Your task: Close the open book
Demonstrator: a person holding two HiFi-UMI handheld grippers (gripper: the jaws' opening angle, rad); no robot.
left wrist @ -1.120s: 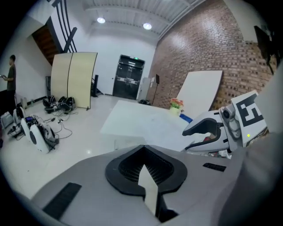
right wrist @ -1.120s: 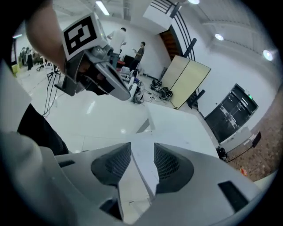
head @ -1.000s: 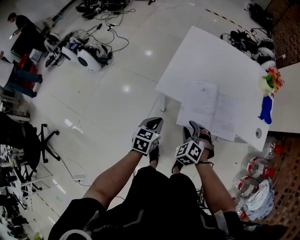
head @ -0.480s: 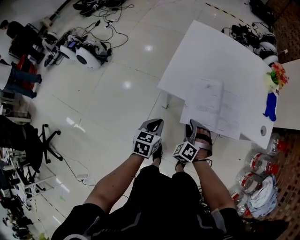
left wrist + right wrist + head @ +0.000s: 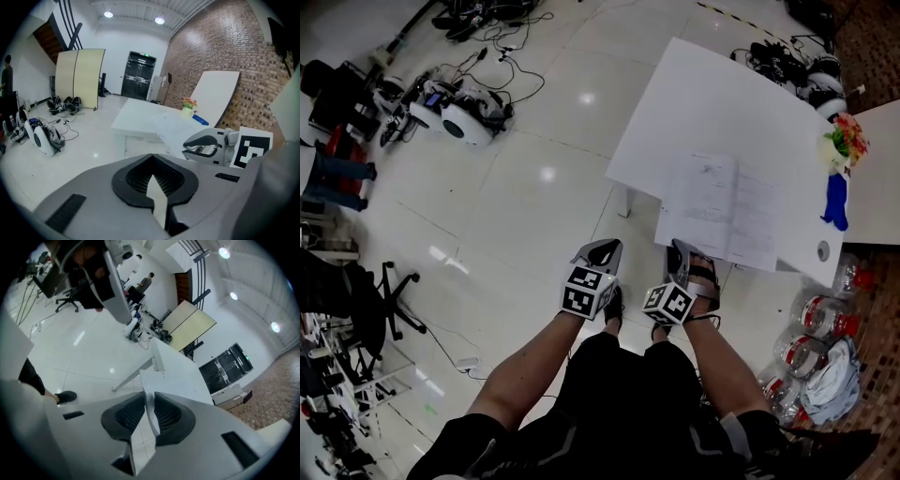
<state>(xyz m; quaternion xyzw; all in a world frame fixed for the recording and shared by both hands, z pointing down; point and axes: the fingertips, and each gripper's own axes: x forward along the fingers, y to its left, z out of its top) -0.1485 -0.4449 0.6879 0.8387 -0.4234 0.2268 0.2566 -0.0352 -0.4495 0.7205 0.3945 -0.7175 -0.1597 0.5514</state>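
Seen from above, a large open book of white printed pages lies flat on a plain white rectangular table, pushed up to the table's near edge so that its near left corner juts out over the glossy white floor. The book's spine runs away from the person, so its two leaves spread to the left and right of that line. The right gripper, a grey two-jaw hand-held tool with a black-and-white marker cube, points forward and downward at that overhanging corner. Its own view shows the jaws, which have just been closing, drawn in on the thin white edge of the left leaf, with the paper sandwiched between the dark ribbed pads. The book therefore lies directly ahead and slightly to the right of this gripper, which is plainly the nearer one. The matching left gripper hangs beside it over the floor, just left of the table corner and clear of the book, its jaws pressed together on nothing. Judging from this layout, closing the book means carrying the held left leaf up and across the spine toward the right leaf.
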